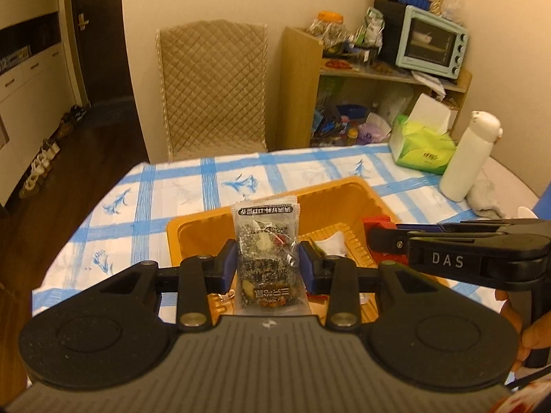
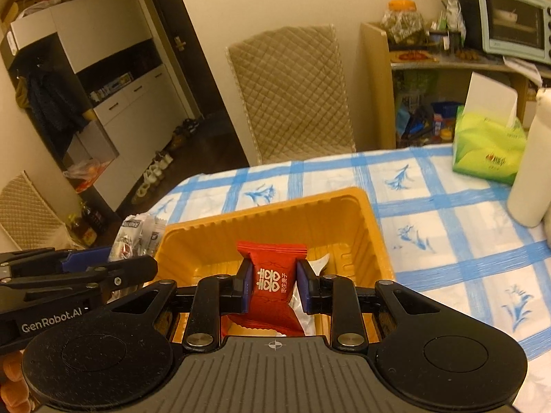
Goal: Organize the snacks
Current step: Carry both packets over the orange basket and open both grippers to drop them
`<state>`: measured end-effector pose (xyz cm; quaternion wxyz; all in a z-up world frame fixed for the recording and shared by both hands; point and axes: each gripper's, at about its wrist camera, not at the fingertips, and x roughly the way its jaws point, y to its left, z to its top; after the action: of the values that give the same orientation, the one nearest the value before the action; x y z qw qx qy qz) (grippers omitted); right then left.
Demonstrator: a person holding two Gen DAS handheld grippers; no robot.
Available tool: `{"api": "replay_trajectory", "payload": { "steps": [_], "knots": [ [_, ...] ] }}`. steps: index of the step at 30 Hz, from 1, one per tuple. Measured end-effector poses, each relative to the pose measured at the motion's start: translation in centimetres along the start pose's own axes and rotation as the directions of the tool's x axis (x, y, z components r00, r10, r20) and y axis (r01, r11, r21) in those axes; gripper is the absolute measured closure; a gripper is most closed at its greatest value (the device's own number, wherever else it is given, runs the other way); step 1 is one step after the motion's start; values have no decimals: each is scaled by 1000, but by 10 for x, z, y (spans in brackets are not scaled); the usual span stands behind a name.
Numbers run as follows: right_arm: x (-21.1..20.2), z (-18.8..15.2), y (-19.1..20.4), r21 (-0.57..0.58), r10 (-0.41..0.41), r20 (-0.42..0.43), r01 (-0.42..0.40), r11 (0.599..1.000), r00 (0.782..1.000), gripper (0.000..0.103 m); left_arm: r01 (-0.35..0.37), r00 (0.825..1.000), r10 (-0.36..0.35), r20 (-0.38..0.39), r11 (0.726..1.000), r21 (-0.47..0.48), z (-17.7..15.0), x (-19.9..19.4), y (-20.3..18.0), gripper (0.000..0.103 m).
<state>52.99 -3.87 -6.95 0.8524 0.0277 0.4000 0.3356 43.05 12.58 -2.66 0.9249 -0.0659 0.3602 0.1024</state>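
Left tool (image 1: 268,263) grips clear packet (image 1: 266,254), right tool (image 2: 272,287) grips red candy (image 2: 273,285), both above orange tray (image 2: 373,237); lower inside walls before releasing.

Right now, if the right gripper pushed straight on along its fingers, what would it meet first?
Probably the orange tray: the right gripper, shut on the red candy packet, points down into it, though depth is unclear.

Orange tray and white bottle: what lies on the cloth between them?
Nothing: in the right wrist view only bare blue-checked tablecloth shows between the orange tray and the white bottle.
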Motion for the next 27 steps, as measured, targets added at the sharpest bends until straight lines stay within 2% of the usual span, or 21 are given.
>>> {"api": "replay_trajectory", "payload": {
  "steps": [10,20,27],
  "knots": [
    [40,-7,-14,35,-44,-79,47,998,996,76,10,996,-12,-88,1000,-24,-7,40,10,68],
    [48,-9,-14,37,-51,-85,55,998,995,76,3,990,-8,-140,999,-32,-12,60,13,68],
    [49,-8,-13,39,-44,-82,48,998,996,76,17,988,-24,-150,999,-45,-12,64,14,68]
  ]
}}
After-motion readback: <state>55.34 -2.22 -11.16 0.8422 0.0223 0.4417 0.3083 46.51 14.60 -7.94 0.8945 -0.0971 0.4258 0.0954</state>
